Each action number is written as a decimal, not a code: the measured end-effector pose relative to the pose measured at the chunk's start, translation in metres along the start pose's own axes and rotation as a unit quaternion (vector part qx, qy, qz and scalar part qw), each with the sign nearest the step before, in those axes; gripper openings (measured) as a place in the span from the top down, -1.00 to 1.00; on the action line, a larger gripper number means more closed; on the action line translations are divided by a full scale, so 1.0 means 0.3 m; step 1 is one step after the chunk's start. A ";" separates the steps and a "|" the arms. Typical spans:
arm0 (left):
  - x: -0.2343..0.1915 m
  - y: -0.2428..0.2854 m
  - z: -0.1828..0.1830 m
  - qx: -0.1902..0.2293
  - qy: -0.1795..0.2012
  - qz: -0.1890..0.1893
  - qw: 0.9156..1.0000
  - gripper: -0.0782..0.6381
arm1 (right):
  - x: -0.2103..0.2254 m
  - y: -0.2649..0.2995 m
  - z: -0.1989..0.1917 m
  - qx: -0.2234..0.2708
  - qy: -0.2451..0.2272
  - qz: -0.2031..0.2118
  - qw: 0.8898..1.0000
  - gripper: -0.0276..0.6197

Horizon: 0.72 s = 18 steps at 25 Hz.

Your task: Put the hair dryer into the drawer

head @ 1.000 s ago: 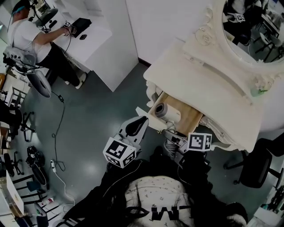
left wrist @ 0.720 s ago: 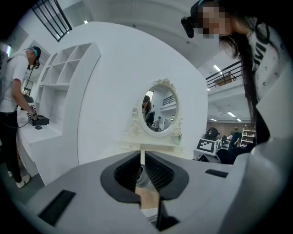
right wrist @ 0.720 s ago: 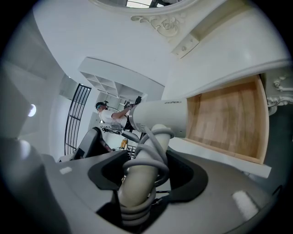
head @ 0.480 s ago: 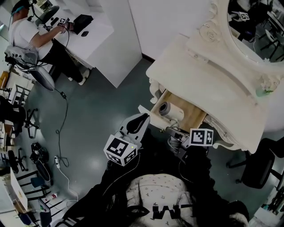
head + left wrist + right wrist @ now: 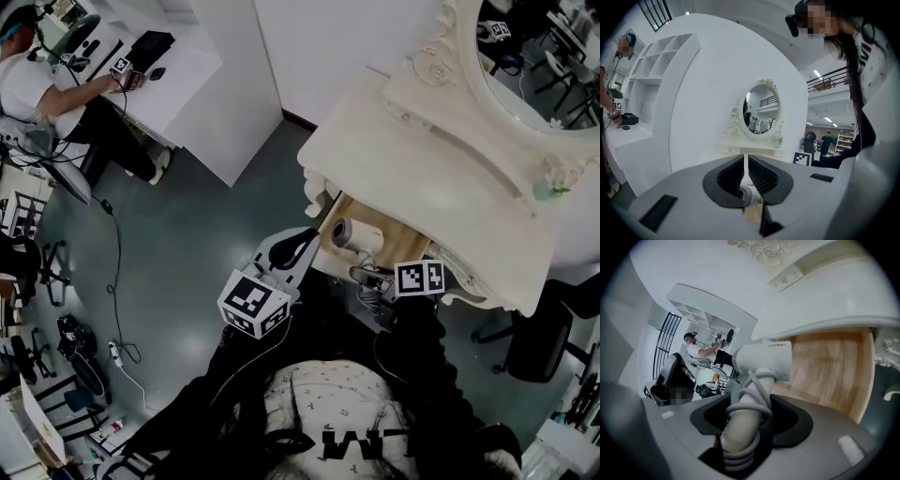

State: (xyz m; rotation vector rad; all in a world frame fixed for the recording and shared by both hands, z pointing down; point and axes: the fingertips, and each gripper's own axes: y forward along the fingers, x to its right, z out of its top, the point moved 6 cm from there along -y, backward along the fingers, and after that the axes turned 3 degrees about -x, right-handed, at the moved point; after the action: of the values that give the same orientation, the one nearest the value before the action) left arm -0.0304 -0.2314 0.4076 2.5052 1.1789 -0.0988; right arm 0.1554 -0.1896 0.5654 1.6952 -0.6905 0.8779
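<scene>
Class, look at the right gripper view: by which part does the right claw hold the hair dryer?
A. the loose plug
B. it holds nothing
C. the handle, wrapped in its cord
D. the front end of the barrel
C: the right claw is closed on the handle of the hair dryer, with the grey cord coiled round it, while the barrel juts out over the open drawer.

A big cream bench (image 5: 412,141) stands by the white wall. It has curly carving and an oval mirror (image 5: 530,56) on top. A small green thing (image 5: 542,190) sits on the bench, just beside the mirror. The floor (image 5: 187,244) is dark grey. A thin black cable (image 5: 117,272) lies across it. Far off, a person (image 5: 28,80) sits at a white bench (image 5: 178,75) with a flat black thing (image 5: 150,45) on it. A black chair (image 5: 534,337) stands near the cream bench. White shelves (image 5: 656,61) hang on the wall.
</scene>
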 end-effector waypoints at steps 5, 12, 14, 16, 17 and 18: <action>-0.037 0.047 0.010 -0.005 0.000 -0.022 1.000 0.76 | 0.070 0.041 0.052 -0.025 -0.009 -0.023 0.999 0.07; -0.055 0.104 0.006 -0.015 -0.001 -0.049 0.999 0.76 | 0.180 0.091 0.123 -0.053 -0.015 -0.061 0.997 0.07; -0.060 0.119 0.006 -0.015 -0.001 -0.052 0.999 0.76 | 0.214 0.108 0.138 -0.066 -0.019 -0.074 0.995 0.07; -0.062 0.131 0.006 -0.017 -0.001 -0.055 0.998 0.76 | 0.246 0.126 0.151 -0.080 -0.024 -0.084 0.993 0.07; -0.063 0.135 0.006 -0.019 -0.001 -0.056 0.998 0.76 | 0.261 0.133 0.157 -0.086 -0.027 -0.089 0.992 0.07; -0.063 0.139 0.007 -0.020 -0.001 -0.057 0.998 0.76 | 0.276 0.140 0.162 -0.090 -0.030 -0.094 0.991 0.07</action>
State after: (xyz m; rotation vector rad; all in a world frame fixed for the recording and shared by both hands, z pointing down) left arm -0.0109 -0.2702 0.4223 2.4020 1.3109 -0.1058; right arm 0.1791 -0.2497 0.6478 1.6001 -0.6184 0.6160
